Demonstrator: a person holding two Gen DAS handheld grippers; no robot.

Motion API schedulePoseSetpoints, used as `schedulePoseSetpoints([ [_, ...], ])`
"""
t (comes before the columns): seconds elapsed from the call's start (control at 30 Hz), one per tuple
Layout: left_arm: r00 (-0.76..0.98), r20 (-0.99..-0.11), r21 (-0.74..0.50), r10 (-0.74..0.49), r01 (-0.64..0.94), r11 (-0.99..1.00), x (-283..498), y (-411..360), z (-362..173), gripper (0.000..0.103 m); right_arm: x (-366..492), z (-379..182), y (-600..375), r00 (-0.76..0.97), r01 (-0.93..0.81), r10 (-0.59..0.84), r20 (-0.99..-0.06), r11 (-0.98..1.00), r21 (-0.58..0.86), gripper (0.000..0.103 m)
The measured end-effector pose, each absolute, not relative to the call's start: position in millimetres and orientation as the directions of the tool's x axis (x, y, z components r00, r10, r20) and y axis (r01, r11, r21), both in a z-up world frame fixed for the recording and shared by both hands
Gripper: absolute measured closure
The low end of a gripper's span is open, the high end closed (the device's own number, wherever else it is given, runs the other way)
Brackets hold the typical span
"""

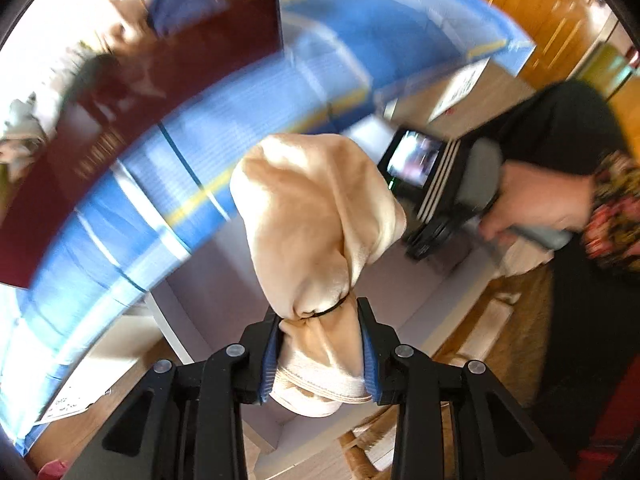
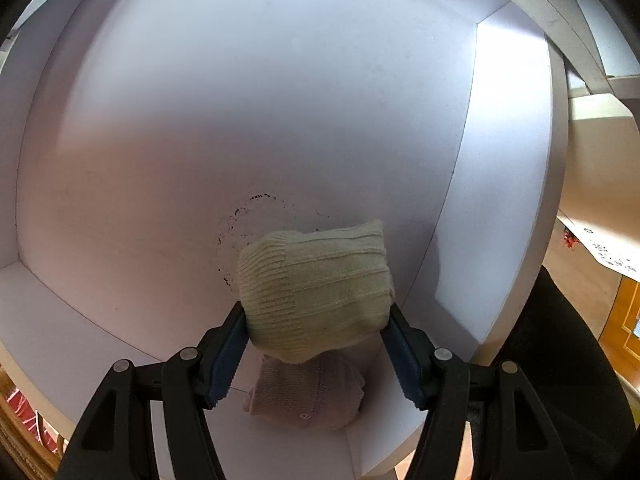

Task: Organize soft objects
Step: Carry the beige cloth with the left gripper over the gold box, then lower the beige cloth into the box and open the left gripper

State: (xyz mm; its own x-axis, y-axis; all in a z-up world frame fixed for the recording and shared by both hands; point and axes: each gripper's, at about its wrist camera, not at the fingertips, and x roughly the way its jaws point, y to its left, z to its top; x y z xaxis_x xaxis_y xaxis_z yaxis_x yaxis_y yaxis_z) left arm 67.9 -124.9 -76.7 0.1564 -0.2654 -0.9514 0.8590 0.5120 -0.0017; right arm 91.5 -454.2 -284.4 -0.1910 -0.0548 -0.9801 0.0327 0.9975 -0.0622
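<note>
Left tongs (image 1: 320,344) pinch a beige cloth bundle (image 1: 312,216) tied with a black band, held in the air above the white drawer (image 1: 224,280). Right tongs (image 2: 316,344) grip a pale-green knit roll (image 2: 316,288) near the drawer's right wall (image 2: 460,208), over a pink knit roll (image 2: 308,396). The drawer floor to the left lies open.

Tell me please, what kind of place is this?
Probably a room in a home. Orange-brown wooden cupboard doors stand at the back, a woven wicker chair is below, and rolled socks are being sorted into a white drawer-like box: a pale yellow ribbed sock roll over a pink one.
</note>
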Motion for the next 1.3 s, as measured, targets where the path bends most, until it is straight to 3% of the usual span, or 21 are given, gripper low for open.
schedulePoseSetpoints([
  [0.17,0.197,-0.917,-0.033,-0.346,0.828,0.559,84.7,-117.5,-13.6,0.068,94.2,-283.7,-456.2,-0.190,0.023,-0.059,-0.980,0.998,-0.065,0.037],
  [0.5,0.348,-0.872,-0.012,-0.343,0.686,0.727,171.6,-70.7,60.1,0.068,95.2,-281.1,-451.4,-0.199,0.030,-0.032,-0.979,0.999,-0.039,0.037],
  [0.7,0.379,-0.879,-0.021,-0.290,0.577,0.816,219.9,-58.9,63.3,0.068,94.7,-281.7,-451.2,-0.203,0.030,-0.022,-0.979,0.999,-0.029,0.037],
  [1.3,0.304,-0.942,-0.004,-0.146,0.424,0.906,299.3,-75.4,-11.9,0.068,95.8,-282.4,-454.5,-0.203,0.029,-0.019,-0.979,0.999,-0.026,0.037],
])
